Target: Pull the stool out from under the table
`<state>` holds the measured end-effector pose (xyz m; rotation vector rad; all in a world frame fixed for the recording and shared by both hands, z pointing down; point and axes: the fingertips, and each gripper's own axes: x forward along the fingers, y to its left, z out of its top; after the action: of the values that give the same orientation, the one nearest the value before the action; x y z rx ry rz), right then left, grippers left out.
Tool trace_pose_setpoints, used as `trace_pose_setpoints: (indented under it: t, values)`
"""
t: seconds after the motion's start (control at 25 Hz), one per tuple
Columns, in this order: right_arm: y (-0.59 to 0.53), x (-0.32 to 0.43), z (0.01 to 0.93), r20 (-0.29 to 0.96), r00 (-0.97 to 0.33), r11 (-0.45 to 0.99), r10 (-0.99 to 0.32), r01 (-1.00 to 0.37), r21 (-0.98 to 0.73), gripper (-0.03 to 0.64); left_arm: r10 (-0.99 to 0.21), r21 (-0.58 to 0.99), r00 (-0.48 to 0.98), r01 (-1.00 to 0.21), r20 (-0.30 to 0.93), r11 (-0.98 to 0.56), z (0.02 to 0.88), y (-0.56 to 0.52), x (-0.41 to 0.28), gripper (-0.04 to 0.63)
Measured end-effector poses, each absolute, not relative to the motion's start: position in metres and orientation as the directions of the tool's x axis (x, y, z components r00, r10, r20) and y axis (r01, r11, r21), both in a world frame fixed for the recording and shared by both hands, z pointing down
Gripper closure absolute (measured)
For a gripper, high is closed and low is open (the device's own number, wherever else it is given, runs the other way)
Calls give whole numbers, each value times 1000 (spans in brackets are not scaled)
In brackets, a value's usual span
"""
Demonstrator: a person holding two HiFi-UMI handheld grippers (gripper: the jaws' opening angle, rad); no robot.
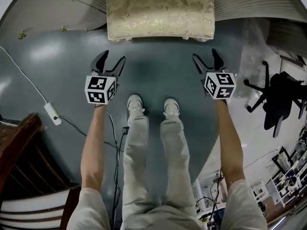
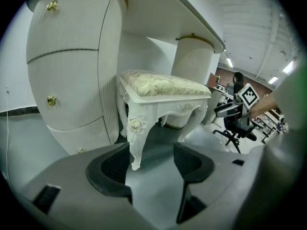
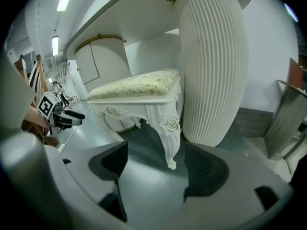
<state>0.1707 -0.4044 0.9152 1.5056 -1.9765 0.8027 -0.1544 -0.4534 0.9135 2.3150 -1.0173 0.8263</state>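
Observation:
The white carved stool (image 1: 160, 13) with a cream and gold cushion stands half under the white table (image 1: 254, 1), at the top middle of the head view. My left gripper (image 1: 109, 63) hovers open before the stool's left front corner, apart from it. My right gripper (image 1: 207, 61) hovers open before the right front corner. In the left gripper view the open left gripper (image 2: 151, 164) frames the stool's leg (image 2: 135, 138), which stands further off. In the right gripper view the open right gripper (image 3: 156, 169) frames the other front leg (image 3: 170, 138). Nothing is between either pair of jaws.
The table's drawer pedestal (image 2: 72, 66) and ribbed round pedestal (image 3: 213, 66) flank the stool. A black office chair (image 1: 280, 97) stands at the right and dark wooden furniture (image 1: 24, 166) at the lower left. A cable with a white adapter (image 1: 52, 113) lies on the grey floor. The person's shoes (image 1: 135, 103) are behind the grippers.

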Motion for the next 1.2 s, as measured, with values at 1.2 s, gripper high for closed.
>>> trace_pose_setpoints:
  t: [1.2]
  values:
    - [-475,178,963,723,-177,235,-668,-972,-20,357,-500,161,580,-741,643,-652,938,-526,-129,321]
